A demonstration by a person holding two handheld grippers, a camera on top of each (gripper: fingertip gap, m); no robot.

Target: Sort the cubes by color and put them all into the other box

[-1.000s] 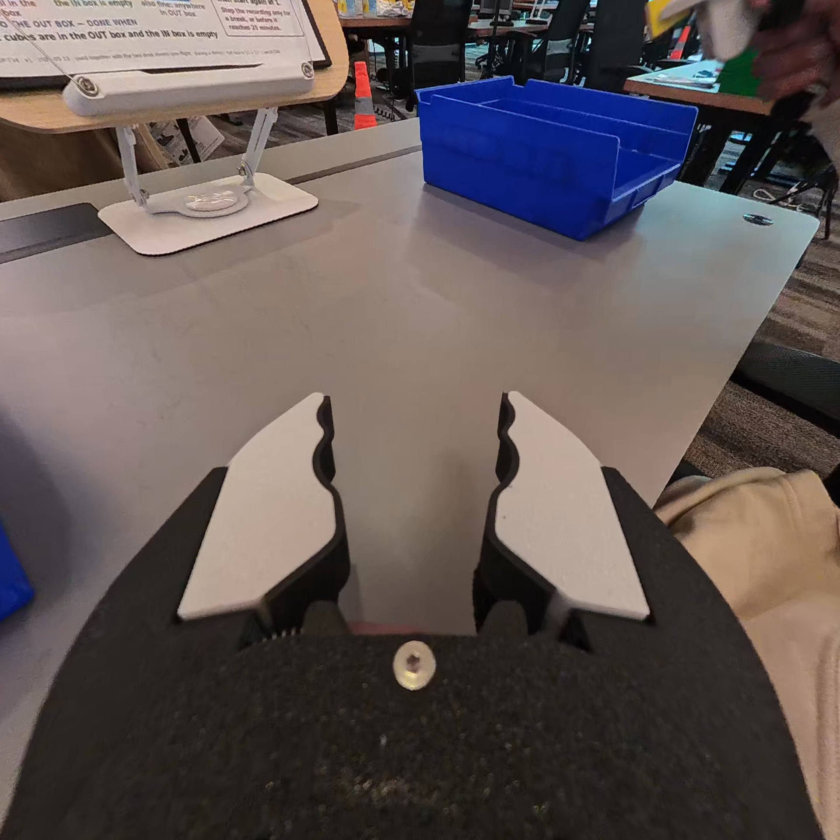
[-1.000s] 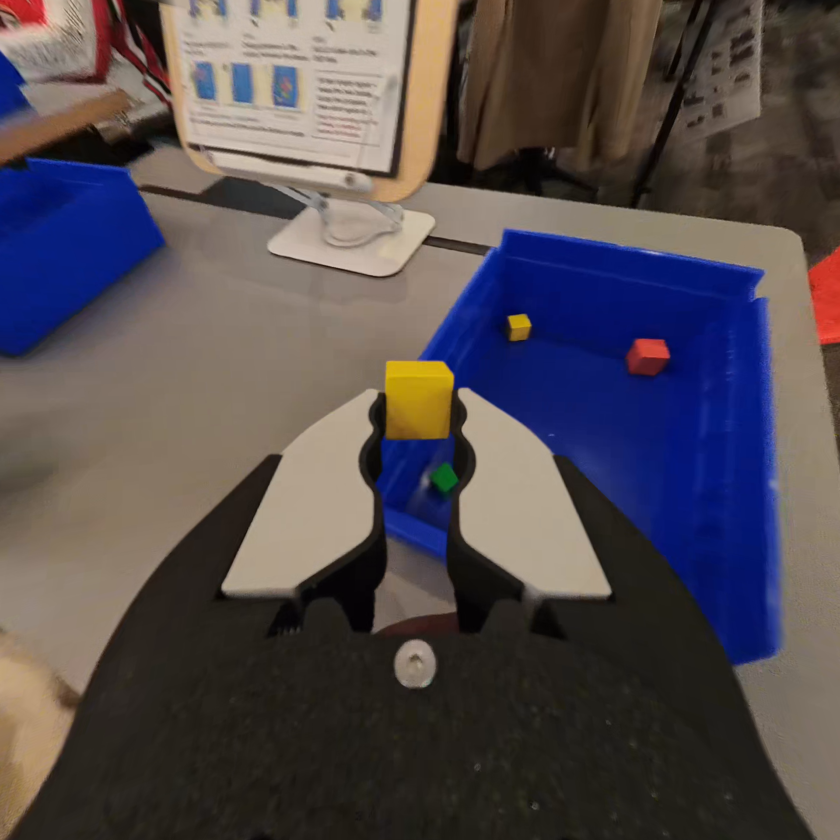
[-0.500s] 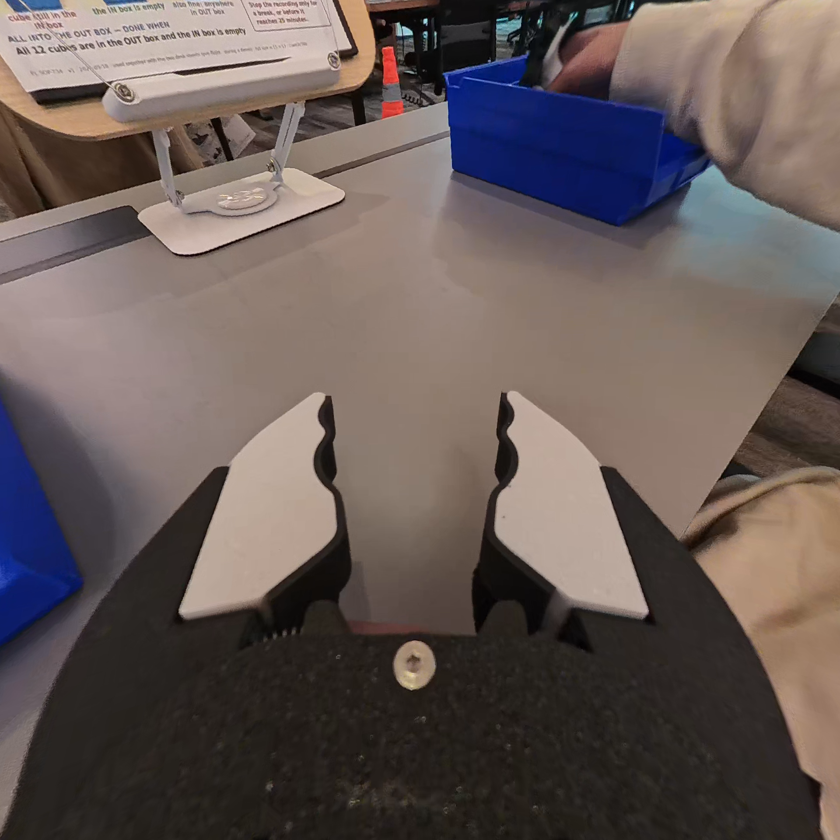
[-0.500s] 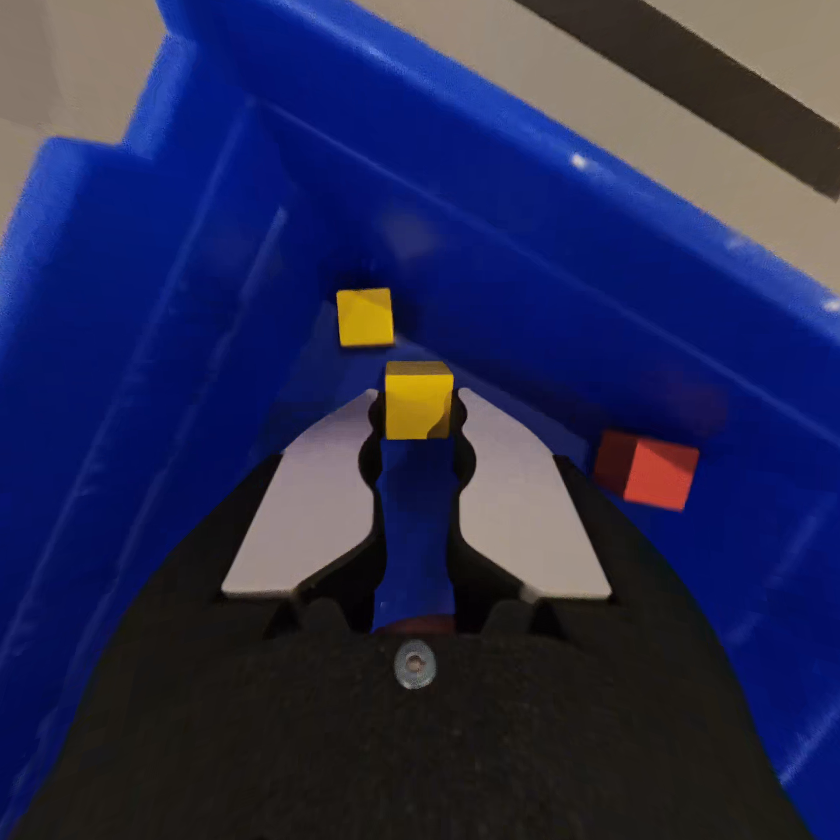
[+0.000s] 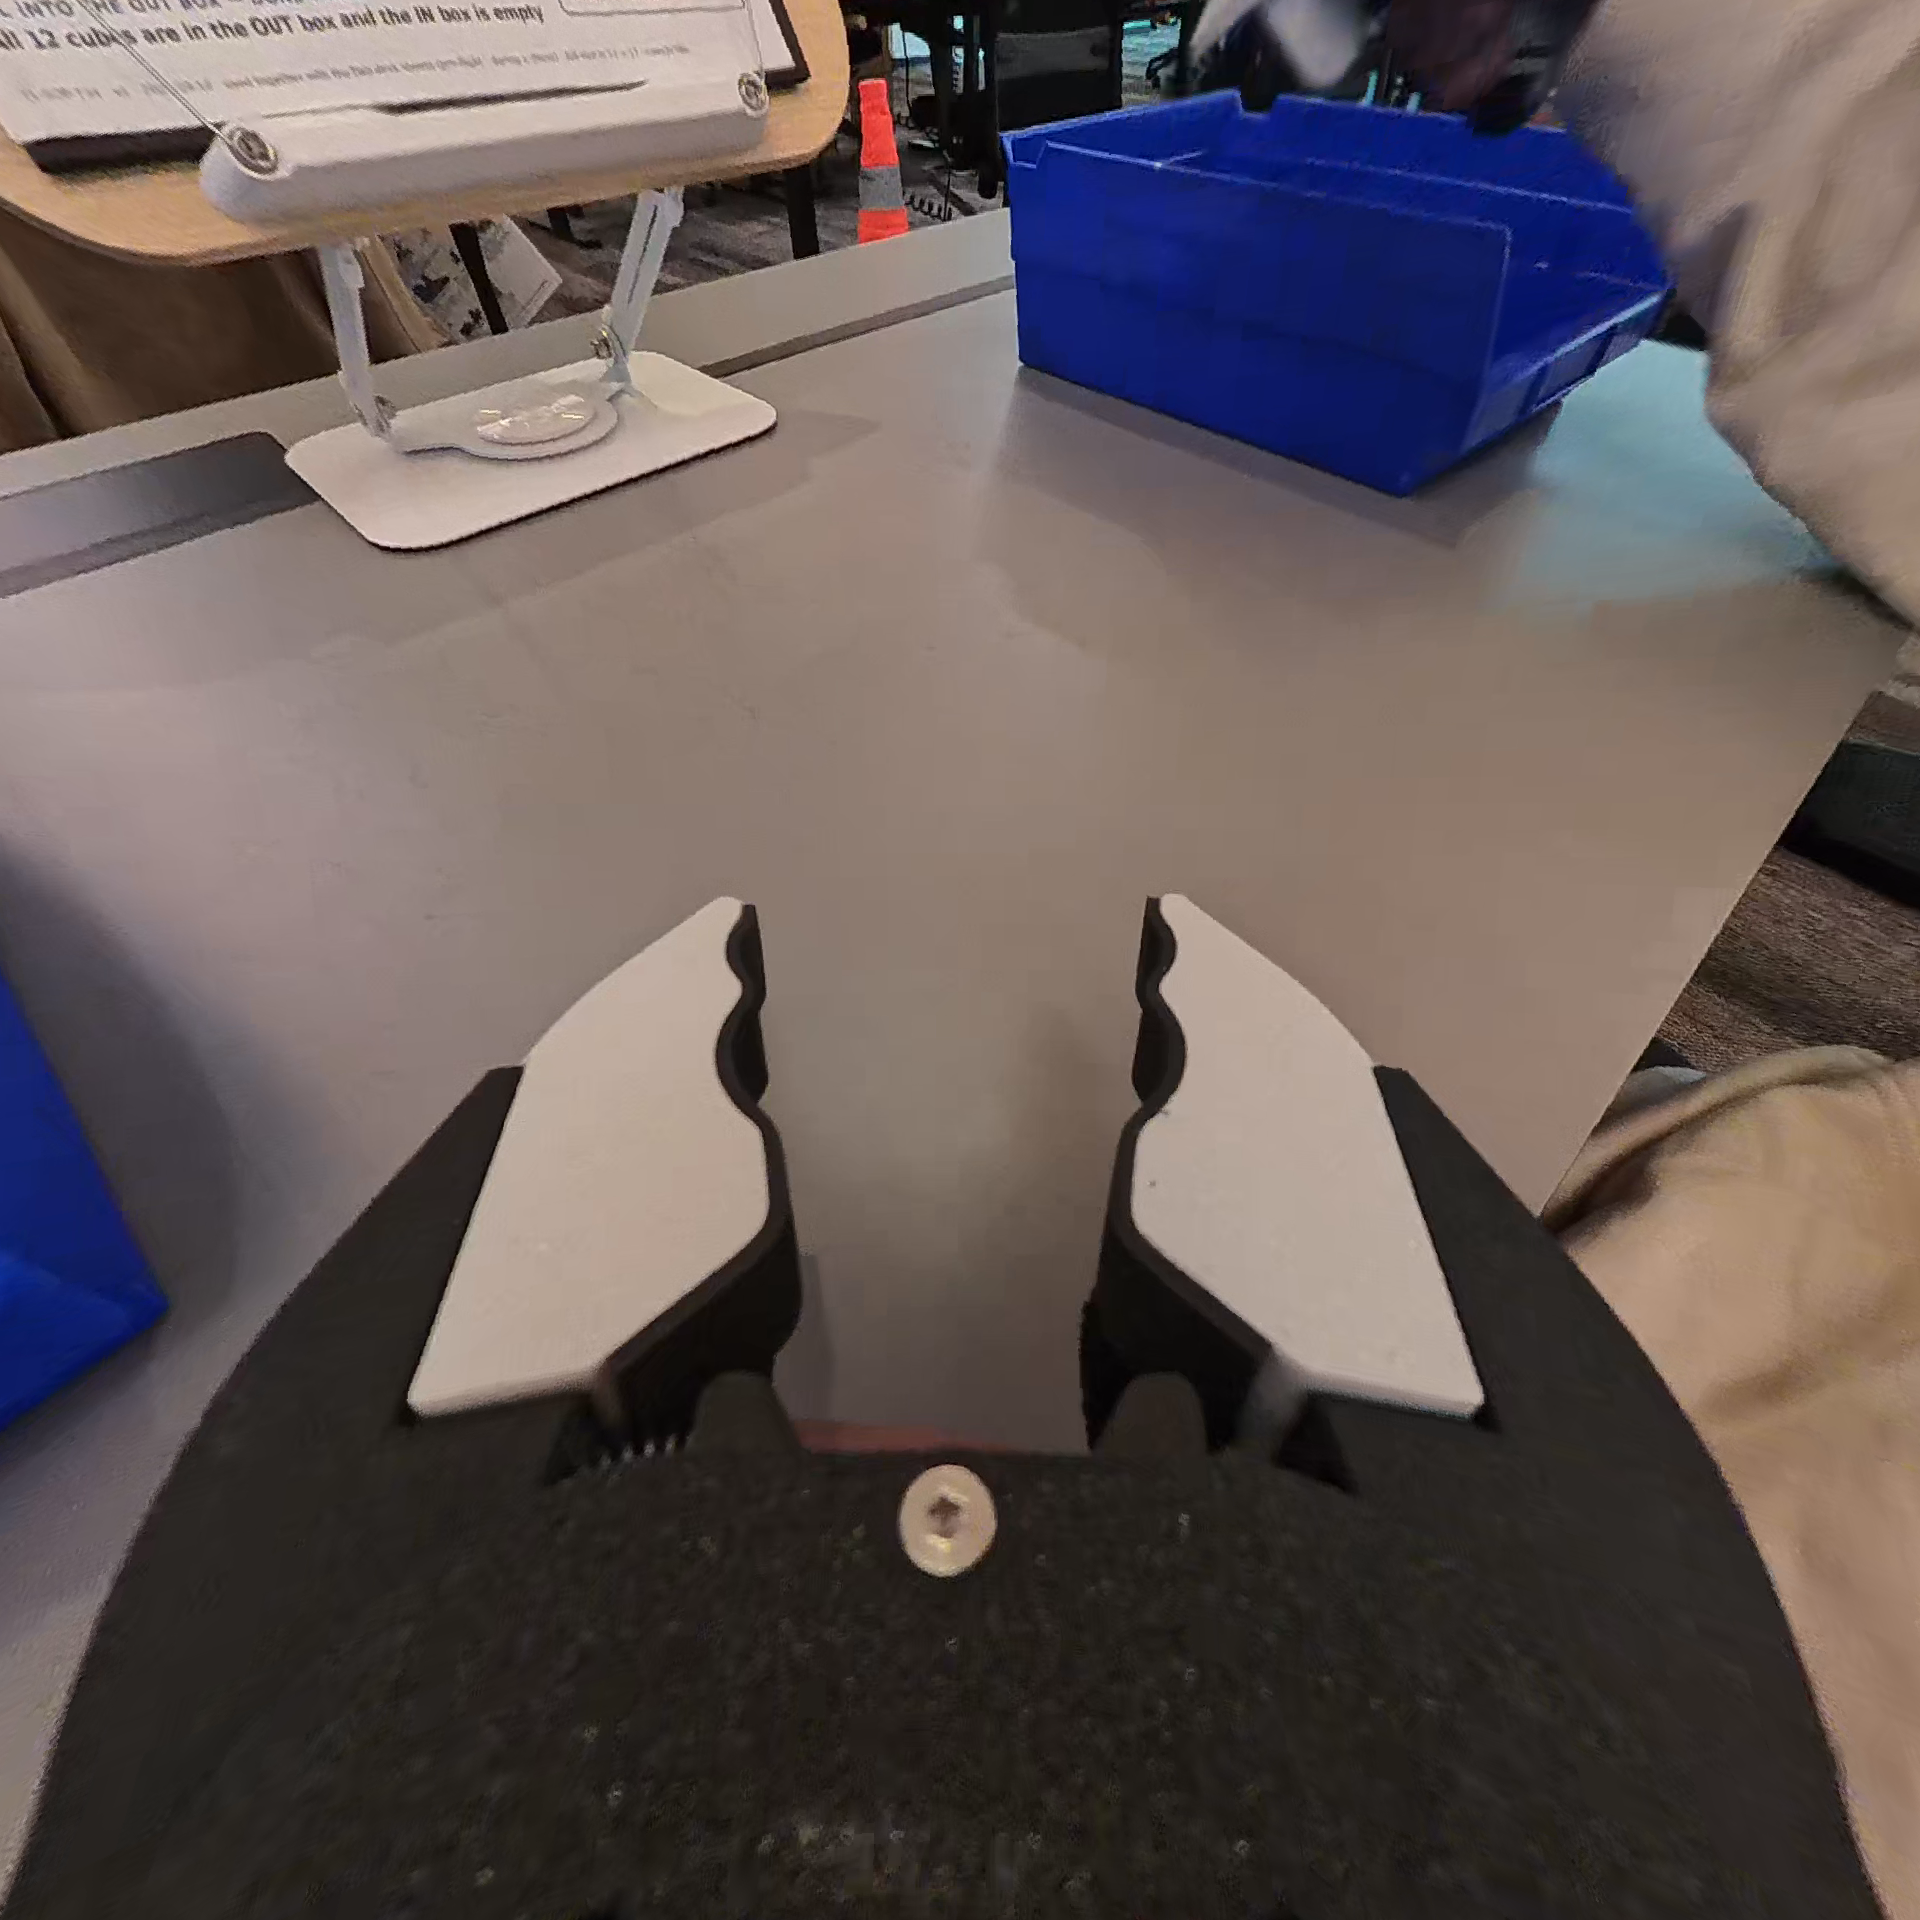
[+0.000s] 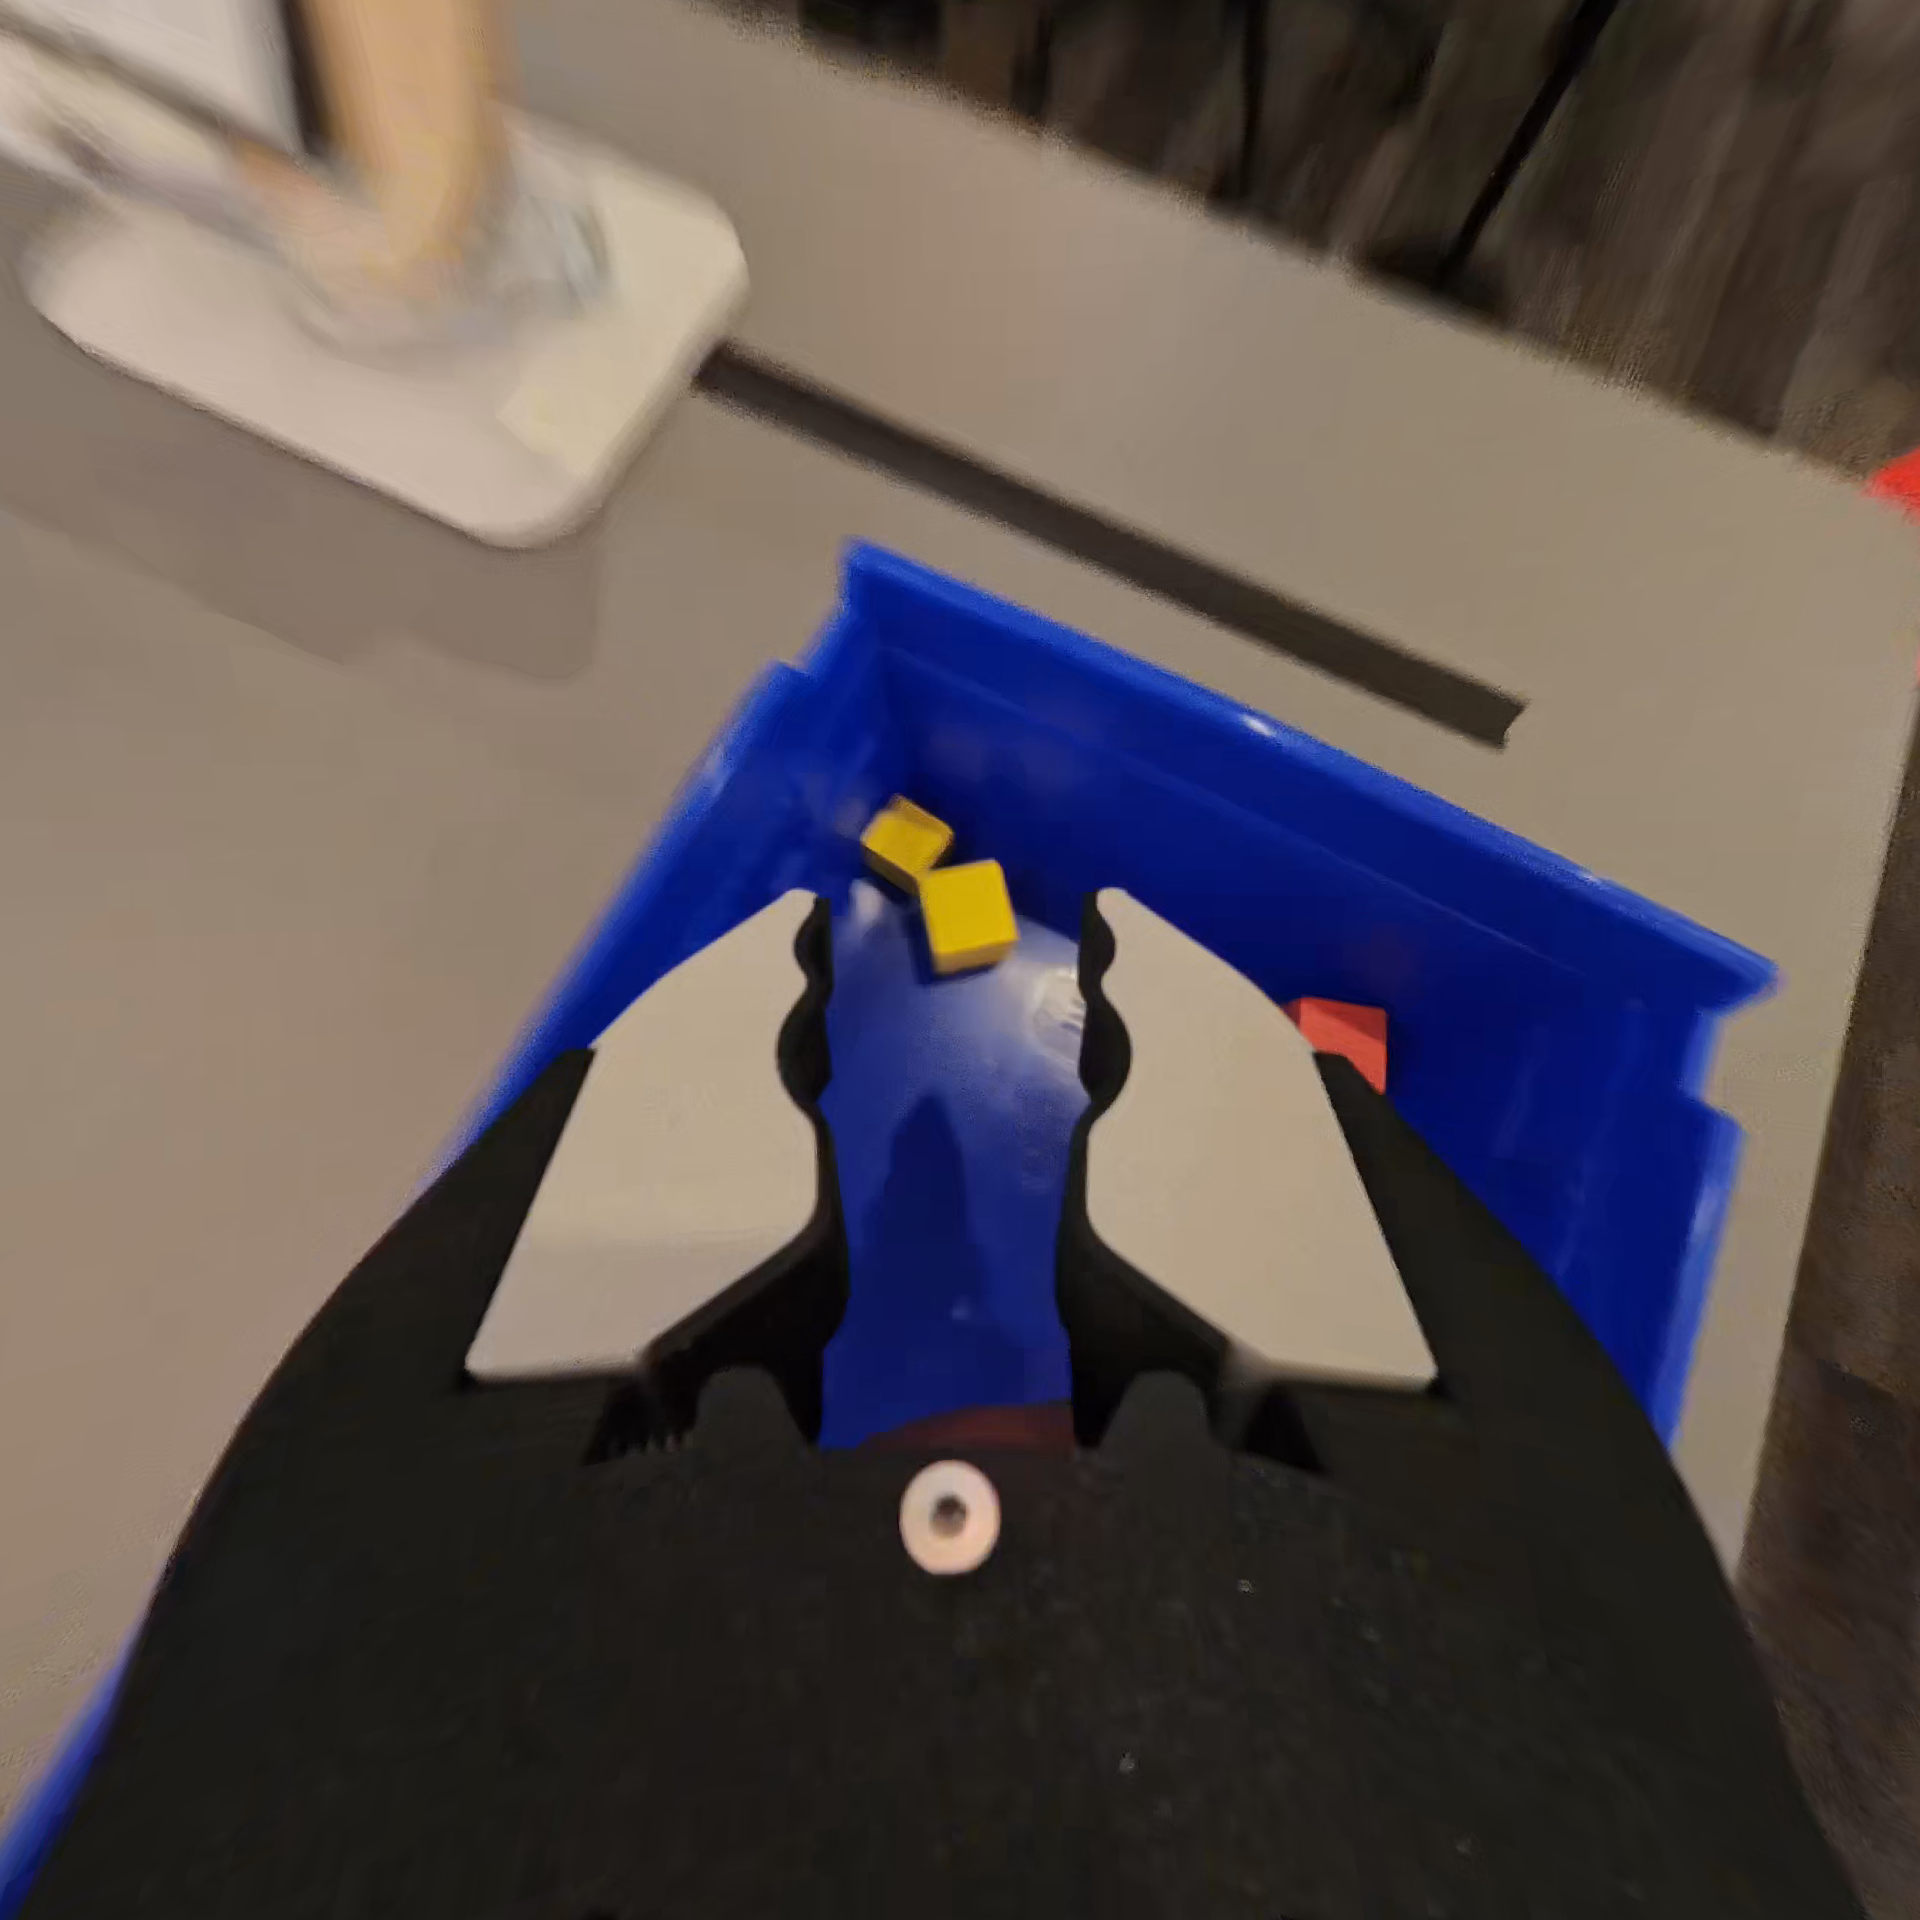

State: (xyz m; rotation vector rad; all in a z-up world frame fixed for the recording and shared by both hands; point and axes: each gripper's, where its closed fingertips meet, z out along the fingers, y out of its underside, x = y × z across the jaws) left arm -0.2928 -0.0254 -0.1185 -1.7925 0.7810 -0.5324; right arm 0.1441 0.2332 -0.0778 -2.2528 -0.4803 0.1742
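The red cube (image 6: 1345,1034) is half hidden behind the right tongs' (image 6: 951,914) finger. The stand (image 6: 395,343) is smeared by motion blur, its top cut off by the frame. In the left wrist view, the second bin (image 5: 52,1247) is cropped at the left edge, and a blurred sleeve (image 5: 1787,260) covers the far bin's (image 5: 1299,312) right end, whose inside is out of sight.

Black gripper (image 5: 945,914), white-faced fingers (image 5: 613,1174), cream sleeve (image 5: 1787,1351).

Left hand-held gripper (image 5: 945,914) gapes wide; right hand-held gripper (image 6: 951,909) parted, empty.
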